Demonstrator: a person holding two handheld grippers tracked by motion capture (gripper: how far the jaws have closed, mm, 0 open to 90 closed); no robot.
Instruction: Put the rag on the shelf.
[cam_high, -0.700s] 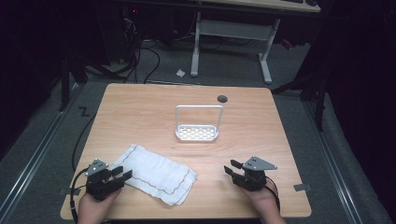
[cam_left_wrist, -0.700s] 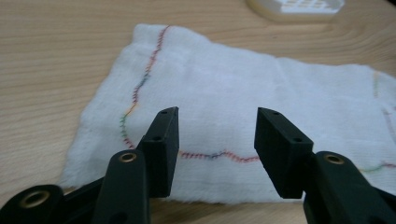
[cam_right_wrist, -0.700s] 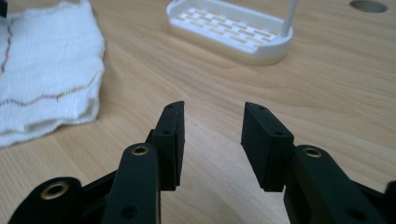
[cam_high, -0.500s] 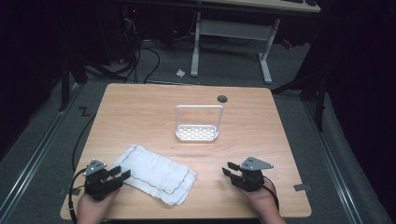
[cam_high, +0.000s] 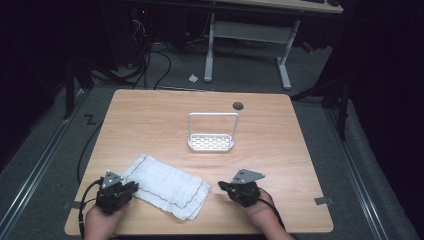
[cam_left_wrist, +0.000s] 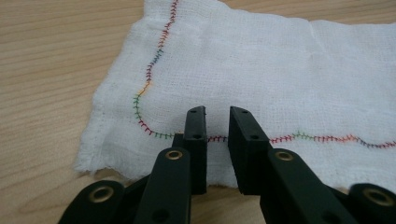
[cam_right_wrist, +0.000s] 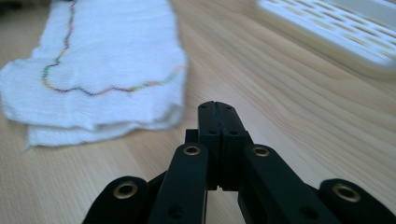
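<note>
A white cloth (cam_high: 167, 182) with a coloured stitched line lies folded on the near left of the wooden table (cam_high: 150, 120). My left gripper (cam_high: 131, 186) rests at the cloth's left end. In the left gripper view its jaws (cam_left_wrist: 217, 114) stand a narrow gap apart above the cloth's (cam_left_wrist: 261, 70) stitched hem, with nothing pinched between them. My right gripper (cam_high: 222, 186) sits just right of the cloth on bare wood. Its jaws (cam_right_wrist: 216, 106) are shut together on nothing, pointing at the cloth's (cam_right_wrist: 107, 51) near corner.
A white perforated tray with a tall wire handle (cam_high: 212, 142) stands at the table's middle, and its edge (cam_right_wrist: 336, 32) lies at the upper right of the right gripper view. A dark cable hole (cam_high: 238, 105) lies behind it. Desk legs and cables stand beyond the far edge.
My right gripper has slid a little left, closer to the cloth's right end. The left gripper and the cloth have stayed where they were.
</note>
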